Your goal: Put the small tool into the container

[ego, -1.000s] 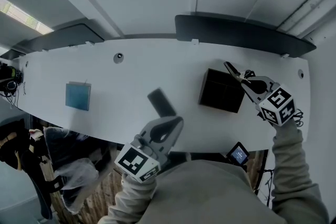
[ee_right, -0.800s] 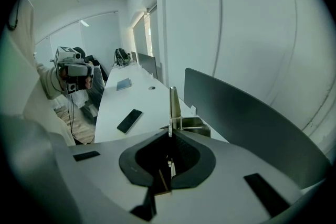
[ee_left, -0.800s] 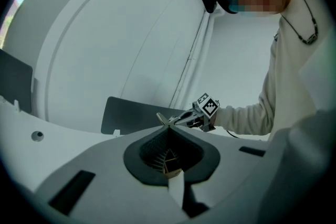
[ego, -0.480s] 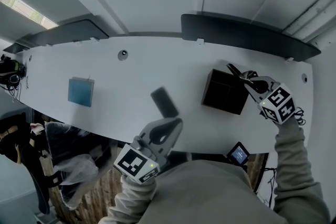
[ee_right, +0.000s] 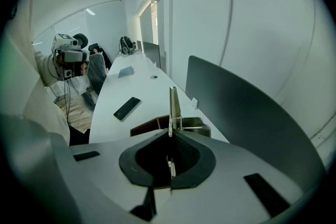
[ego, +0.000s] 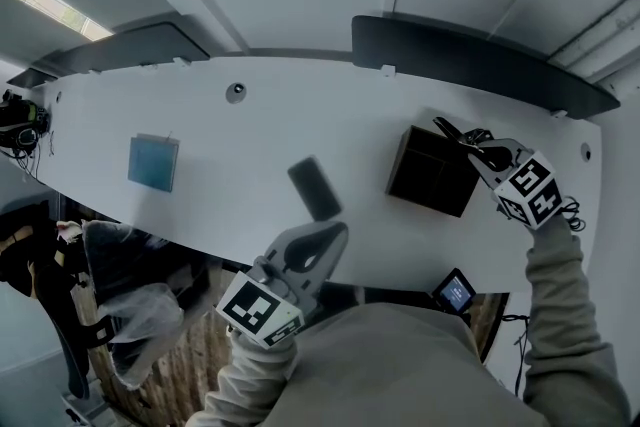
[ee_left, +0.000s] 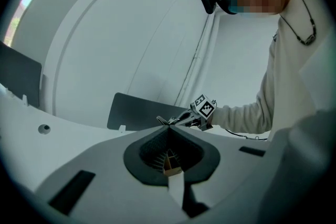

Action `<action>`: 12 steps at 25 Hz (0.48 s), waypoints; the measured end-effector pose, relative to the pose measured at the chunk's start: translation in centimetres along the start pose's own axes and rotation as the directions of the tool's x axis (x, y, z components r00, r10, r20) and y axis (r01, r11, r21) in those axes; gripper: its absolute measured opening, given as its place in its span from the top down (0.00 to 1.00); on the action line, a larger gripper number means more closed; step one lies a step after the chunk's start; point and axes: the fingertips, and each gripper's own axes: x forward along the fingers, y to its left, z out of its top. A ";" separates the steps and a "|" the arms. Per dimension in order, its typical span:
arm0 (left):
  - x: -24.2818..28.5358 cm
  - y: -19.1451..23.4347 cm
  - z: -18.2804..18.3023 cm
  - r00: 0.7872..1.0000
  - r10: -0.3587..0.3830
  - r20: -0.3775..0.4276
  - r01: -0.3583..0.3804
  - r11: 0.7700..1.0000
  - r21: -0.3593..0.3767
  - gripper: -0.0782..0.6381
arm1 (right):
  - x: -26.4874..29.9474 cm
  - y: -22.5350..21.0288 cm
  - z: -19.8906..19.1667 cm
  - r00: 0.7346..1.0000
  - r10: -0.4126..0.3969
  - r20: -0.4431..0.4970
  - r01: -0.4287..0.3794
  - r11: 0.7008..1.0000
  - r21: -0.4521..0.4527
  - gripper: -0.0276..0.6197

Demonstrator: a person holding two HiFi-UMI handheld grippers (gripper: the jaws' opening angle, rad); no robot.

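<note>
The small flat metal tool [ee_right: 173,102] is pinched in the clenched jaws of the right gripper [ego: 467,143] and sticks out past their tips over the far edge of the black square container [ego: 432,173]. The container sits on a long white curved desk [ego: 230,140] backed by a dark partition panel [ego: 470,55]. The left gripper [ego: 333,235], near the desk's front edge, is closed on nothing.

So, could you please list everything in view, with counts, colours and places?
Desk: one, white, spanning the view.
Partition screens: two, dark, desk's far edge.
Compartment box: one, black, desk's right part.
Phone: one, black, mid-desk.
Square pad: one, blue, desk's left part.
Cable grommets: two, grey, near the far edge.
Small screen device: one, dark, below desk's near edge.
Thin metal implement: one, silver, in the right tool, at the box's far corner.
Left tool: one, grey, shut, empty, desk's near edge.
Right tool: one, grey, shut on the implement.
Sleeves: two, pale, lower view.
</note>
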 end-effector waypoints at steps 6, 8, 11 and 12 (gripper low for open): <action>0.3 0.1 -1.0 1.000 0.009 -0.004 -0.009 1.000 -0.023 0.89 | 1.2 -0.5 -1.0 0.999 0.013 -0.030 -0.013 1.000 -0.019 0.92; 0.3 0.1 -1.4 1.000 0.011 -0.007 -0.011 0.999 -0.031 0.89 | 1.7 -0.6 -1.5 0.999 0.022 -0.038 -0.023 1.000 -0.018 0.92; 0.3 0.2 -1.8 1.000 0.017 -0.006 -0.018 0.999 -0.037 0.89 | 2.2 -0.8 -1.9 0.998 0.022 -0.056 -0.024 0.999 -0.035 0.92; 0.2 0.3 -1.9 1.000 0.020 -0.006 -0.021 0.999 -0.039 0.89 | 2.4 -0.8 -1.8 0.998 0.022 -0.062 -0.025 0.999 -0.045 0.92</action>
